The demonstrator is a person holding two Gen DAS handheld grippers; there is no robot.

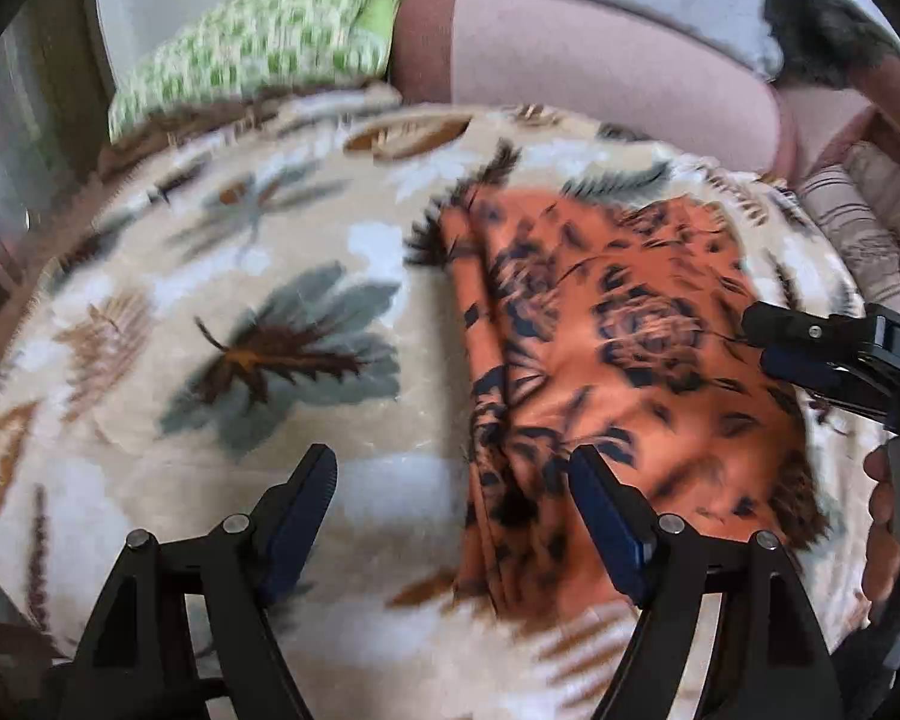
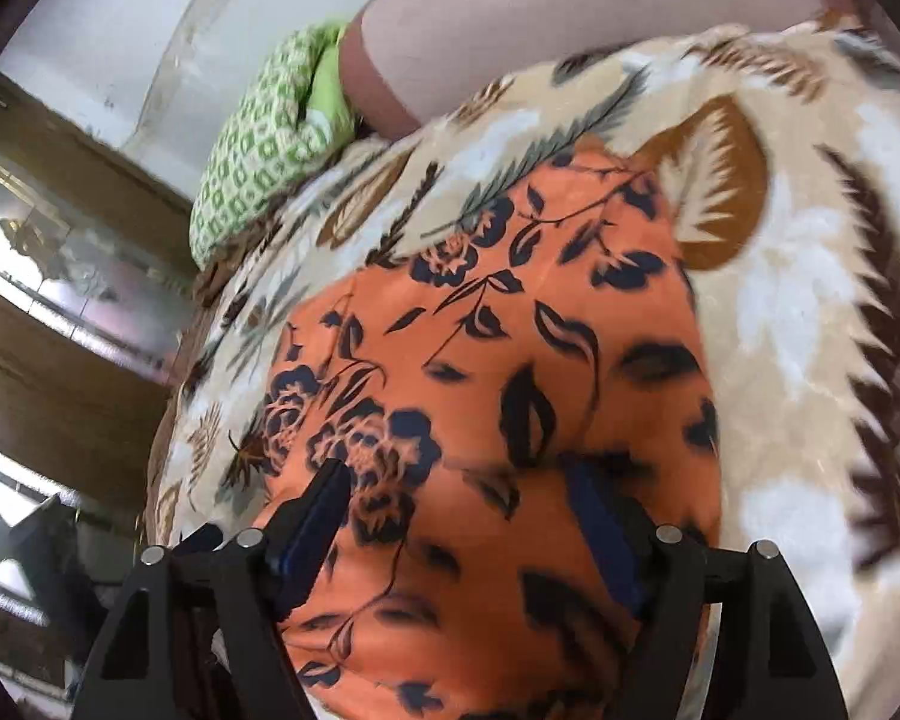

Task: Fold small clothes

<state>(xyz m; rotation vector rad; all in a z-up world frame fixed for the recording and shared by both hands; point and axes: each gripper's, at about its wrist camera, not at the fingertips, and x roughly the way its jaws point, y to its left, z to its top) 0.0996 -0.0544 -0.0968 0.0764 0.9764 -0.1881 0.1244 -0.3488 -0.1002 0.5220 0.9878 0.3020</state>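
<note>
An orange cloth with dark blue flowers [image 1: 618, 372] lies folded flat on a cream blanket with a leaf pattern [image 1: 210, 300]. Its layered folded edge runs down its left side. My left gripper [image 1: 453, 468] hovers open above that edge, one finger over the blanket and the other over the cloth, with nothing held. In the right wrist view the same cloth [image 2: 498, 396] fills the middle, and my right gripper [image 2: 459, 480] stands open just above it, empty. The right gripper [image 1: 774, 342] also shows at the cloth's right side in the left wrist view.
A green patterned pillow [image 1: 258, 48] and a pale pink bolster [image 1: 600, 66] lie at the far edge of the blanket. A hand [image 1: 882, 528] shows at the right rim. Dark wooden furniture [image 2: 60, 384] stands left of the bed.
</note>
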